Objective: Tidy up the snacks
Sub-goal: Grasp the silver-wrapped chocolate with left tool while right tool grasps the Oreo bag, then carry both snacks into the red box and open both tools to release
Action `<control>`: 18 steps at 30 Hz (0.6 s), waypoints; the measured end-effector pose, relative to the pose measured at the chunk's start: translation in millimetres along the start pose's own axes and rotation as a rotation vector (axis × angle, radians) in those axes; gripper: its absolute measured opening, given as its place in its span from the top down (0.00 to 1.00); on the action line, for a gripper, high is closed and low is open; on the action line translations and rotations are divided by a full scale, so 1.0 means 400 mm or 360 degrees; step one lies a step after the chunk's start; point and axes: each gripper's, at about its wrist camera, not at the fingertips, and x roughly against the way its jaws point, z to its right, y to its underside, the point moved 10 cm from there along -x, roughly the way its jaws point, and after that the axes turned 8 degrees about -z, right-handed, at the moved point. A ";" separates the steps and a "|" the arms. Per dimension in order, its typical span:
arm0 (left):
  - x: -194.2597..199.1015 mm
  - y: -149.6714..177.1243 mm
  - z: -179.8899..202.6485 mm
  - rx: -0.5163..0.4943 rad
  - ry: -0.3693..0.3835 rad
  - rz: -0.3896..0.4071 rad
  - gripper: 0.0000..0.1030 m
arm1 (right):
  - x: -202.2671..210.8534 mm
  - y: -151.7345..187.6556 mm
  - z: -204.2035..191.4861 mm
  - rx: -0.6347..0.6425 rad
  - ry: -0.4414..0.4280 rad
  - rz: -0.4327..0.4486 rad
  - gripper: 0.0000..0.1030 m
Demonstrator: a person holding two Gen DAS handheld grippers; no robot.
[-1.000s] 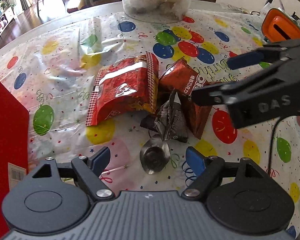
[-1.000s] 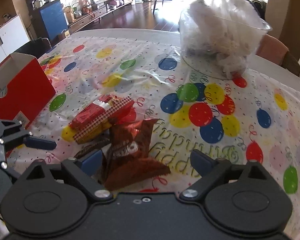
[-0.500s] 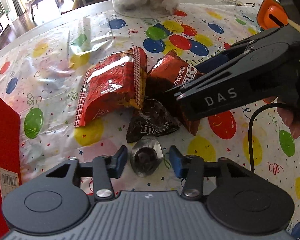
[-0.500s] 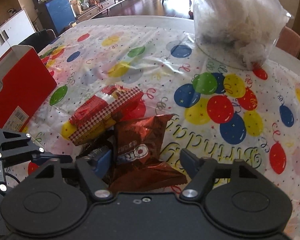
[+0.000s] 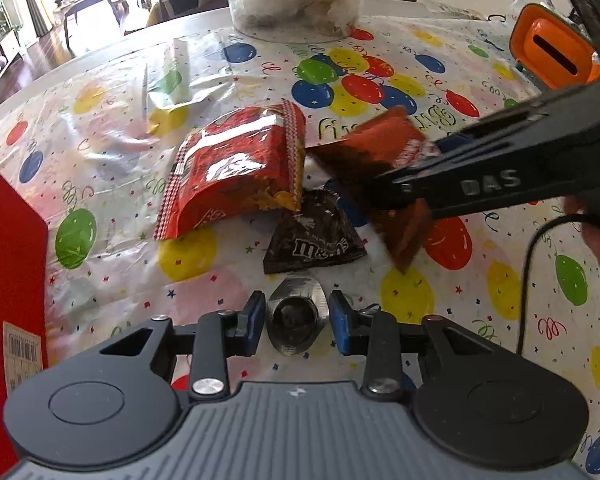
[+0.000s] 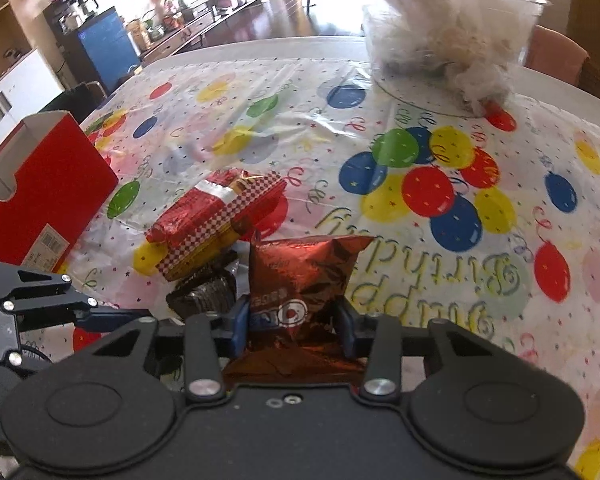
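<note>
Round table under balloon-print plastic cloth point(image 6: 420, 152) served as base. Clear plastic tub of white fluff point(image 6: 452, 28) sat at far edge of cloth. Red cardboard box point(image 6: 40, 192) stood at left edge. Red checker-edged foil snack bag point(image 5: 236, 168) lay mid-cloth; dark brown m&m's pouch point(image 5: 312, 240) just beside it. Right gripper point(image 6: 294, 322) jaws closing, pads pinching reddish-brown foil Oreo packet point(image 6: 304, 276). Left gripper point(image 5: 296, 320) jaws closing around small silver foil-wrapped sweet point(image 5: 296, 316) on cloth; contact not clear.
</note>
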 end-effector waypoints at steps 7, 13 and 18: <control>0.038 0.022 -0.019 0.0039 0.0026 0.0016 0.67 | 0.058 0.047 0.002 -0.0087 0.0017 0.0023 0.60; 0.101 0.034 -0.024 0.0033 0.0044 0.0059 0.67 | 0.116 0.074 -0.029 -0.0102 0.0035 0.0044 0.60; 0.166 0.040 -0.043 0.0042 0.0048 0.0105 0.67 | 0.164 0.078 -0.070 -0.0098 0.0047 0.0074 0.60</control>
